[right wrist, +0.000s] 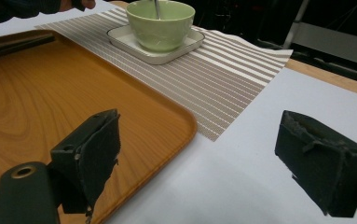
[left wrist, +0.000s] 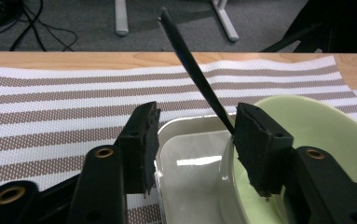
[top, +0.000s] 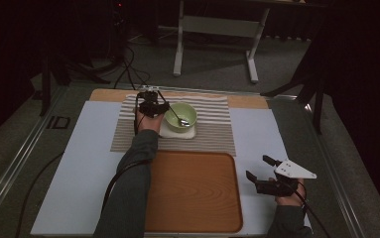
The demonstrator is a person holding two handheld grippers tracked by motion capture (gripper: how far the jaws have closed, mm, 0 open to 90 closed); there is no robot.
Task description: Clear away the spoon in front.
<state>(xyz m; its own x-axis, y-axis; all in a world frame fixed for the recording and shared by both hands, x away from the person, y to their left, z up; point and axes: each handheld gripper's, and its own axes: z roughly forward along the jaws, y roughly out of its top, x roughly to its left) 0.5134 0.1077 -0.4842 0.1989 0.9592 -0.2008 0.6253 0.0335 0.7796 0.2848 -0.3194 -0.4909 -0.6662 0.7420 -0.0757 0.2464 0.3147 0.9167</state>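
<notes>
- Spoon (top: 176, 117) in bowl (top: 182, 114), handle slanting up-left toward left gripper (top: 151, 107).
- Left jaws apart, straddling saucer (left wrist: 190, 158) rim, handle just beyond.
- Right gripper (top: 264, 174) open, far off beside tray (top: 192, 191).

Grey sleeves; black tools trailing black cables.

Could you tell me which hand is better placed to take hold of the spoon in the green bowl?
Left. The left tongs are open right at the bowl, with the spoon handle between the jaws. The right tongs hang open near the tray, far from the bowl.
</notes>
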